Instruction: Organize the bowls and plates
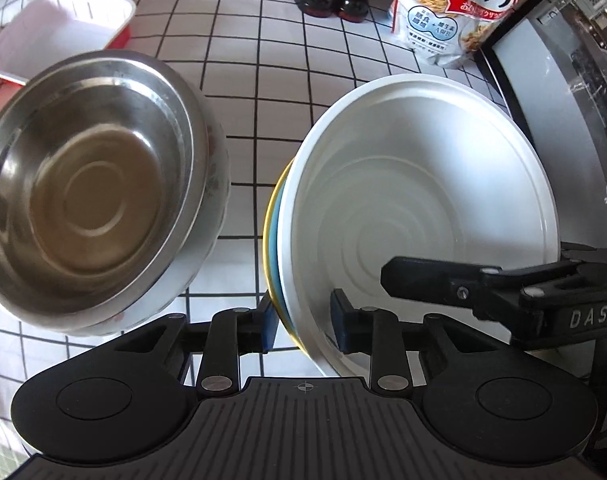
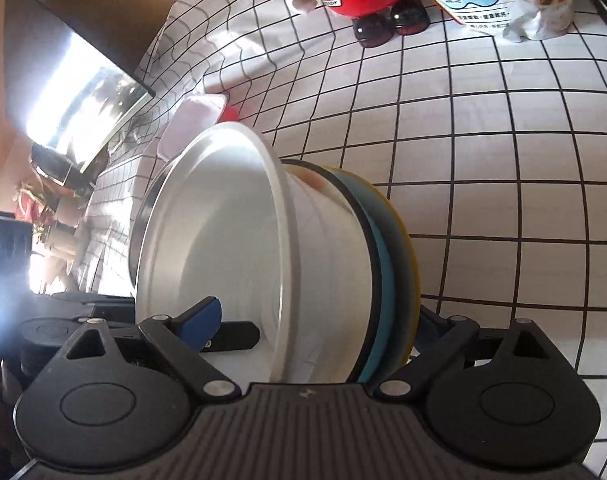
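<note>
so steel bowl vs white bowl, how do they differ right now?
Material: the steel bowl is shiny metal; the white bowl is matte white. Company: the steel bowl sits alone on the grid cloth; the white bowl rides on a blue plate and a yellow plate. Handling: no gripper touches the steel bowl; the left gripper straddles the white bowl's stack. Both are round, empty, with ringed bottoms.
</note>
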`<state>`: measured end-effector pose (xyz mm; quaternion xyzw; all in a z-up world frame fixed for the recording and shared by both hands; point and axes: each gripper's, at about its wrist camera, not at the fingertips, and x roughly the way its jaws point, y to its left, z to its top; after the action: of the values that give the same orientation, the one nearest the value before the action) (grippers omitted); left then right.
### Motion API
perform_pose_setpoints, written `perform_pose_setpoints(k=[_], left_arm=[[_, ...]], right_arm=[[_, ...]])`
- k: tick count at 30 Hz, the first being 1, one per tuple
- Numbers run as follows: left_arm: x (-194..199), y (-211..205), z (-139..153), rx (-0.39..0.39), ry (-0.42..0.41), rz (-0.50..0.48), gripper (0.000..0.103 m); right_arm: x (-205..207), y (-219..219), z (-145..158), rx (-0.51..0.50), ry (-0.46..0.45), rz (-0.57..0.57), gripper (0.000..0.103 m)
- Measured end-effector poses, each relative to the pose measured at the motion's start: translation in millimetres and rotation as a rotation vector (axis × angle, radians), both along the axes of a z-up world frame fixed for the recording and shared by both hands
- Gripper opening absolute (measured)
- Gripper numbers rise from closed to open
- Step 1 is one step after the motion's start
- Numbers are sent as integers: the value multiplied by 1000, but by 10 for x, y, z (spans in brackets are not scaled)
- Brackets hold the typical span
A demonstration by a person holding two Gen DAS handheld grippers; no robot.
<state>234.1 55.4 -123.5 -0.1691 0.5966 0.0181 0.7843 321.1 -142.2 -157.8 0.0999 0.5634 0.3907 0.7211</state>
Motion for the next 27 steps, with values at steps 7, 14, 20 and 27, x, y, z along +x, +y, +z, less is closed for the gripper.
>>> perform_pose_setpoints(k=[7, 14, 20, 27], left_arm=[[-25, 7, 72, 30, -34, -54, 32], [-45, 77, 82, -9, -73, -70, 39], [-47, 139, 70, -51, -92, -91, 42], [-43, 90, 85, -14, -112, -119, 44]], right_arm=[[-118, -228, 196, -77, -164, -156, 97], [-191, -428, 244, -208, -250, -290, 98], [-276, -414, 121, -234, -210, -324, 101], [-372, -317, 8, -196, -174, -373, 103]])
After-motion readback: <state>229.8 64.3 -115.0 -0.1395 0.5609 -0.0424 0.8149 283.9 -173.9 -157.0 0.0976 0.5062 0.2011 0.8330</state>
